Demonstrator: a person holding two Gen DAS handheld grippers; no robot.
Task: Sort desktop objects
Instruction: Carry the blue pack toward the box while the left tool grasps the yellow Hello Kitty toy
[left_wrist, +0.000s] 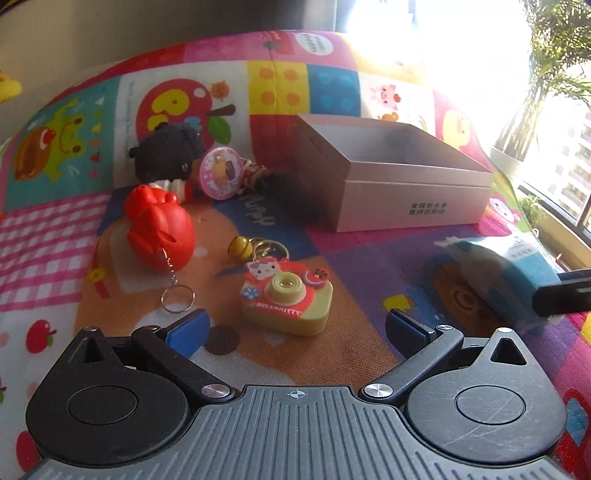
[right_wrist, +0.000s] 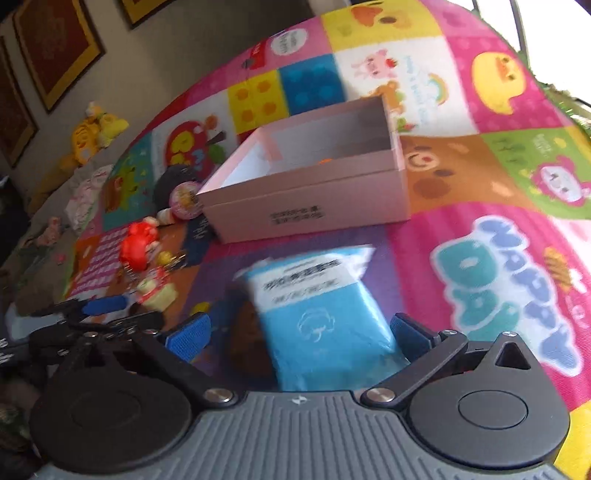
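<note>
Blue packet (right_wrist: 317, 317): soft, light plastic-wrapped pack, we judged; it lay on the play mat (right_wrist: 480, 206) between the fingers of the right gripper (right_wrist: 301, 334), short of the pink box (right_wrist: 306, 206).
Right jaws: spread wide; we saw neither pad pressing the packet.
Hold: across its narrow sides, mid-length; wrapper probably slippery and yielding.
Toy camera (left_wrist: 286, 297): hard, small, light, we judged; just ahead of the left gripper (left_wrist: 297, 328), mid-mat.
Left jaws: open, empty.
Red figure (left_wrist: 160, 229): smooth, rounded keyring toy left of the camera, likely to slip.
Box: open, rigid card, toward the mat's far edge.
</note>
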